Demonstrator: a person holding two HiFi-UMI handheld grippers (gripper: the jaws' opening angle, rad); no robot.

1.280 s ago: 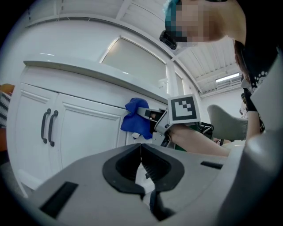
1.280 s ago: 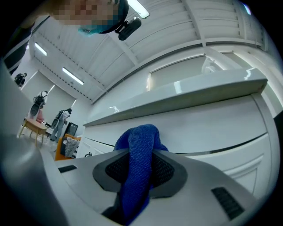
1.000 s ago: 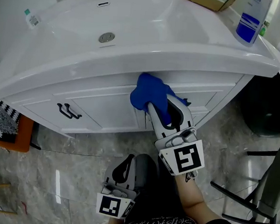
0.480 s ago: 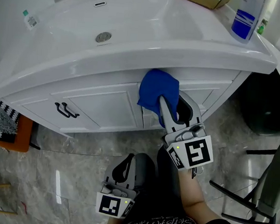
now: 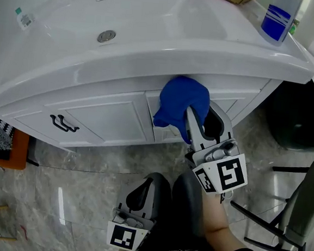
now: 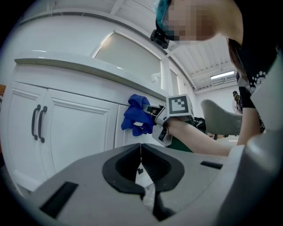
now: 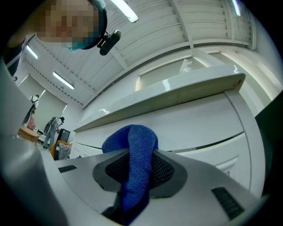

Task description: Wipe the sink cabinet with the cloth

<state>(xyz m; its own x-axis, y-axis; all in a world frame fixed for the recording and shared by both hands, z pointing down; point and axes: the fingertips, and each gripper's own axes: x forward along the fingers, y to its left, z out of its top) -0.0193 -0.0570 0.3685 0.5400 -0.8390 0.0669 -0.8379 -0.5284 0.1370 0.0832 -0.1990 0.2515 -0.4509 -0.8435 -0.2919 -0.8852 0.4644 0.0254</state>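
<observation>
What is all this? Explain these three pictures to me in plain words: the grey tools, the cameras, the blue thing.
No robot here: a person holds a grey two-jaw tool in each hand. The head view looks down from a camera on the person's head. The other two come from cameras riding on each tool, looking along its jaws. The right hand-held gripper is shut on a blue cloth, held against the front of the white sink cabinet just under the basin rim. The left hand-held gripper hangs low in front of the person, jaws together, holding nothing. A blue-and-white bottle stands on top, at the far right. The cubes with square markers are parts of the tools.
</observation>
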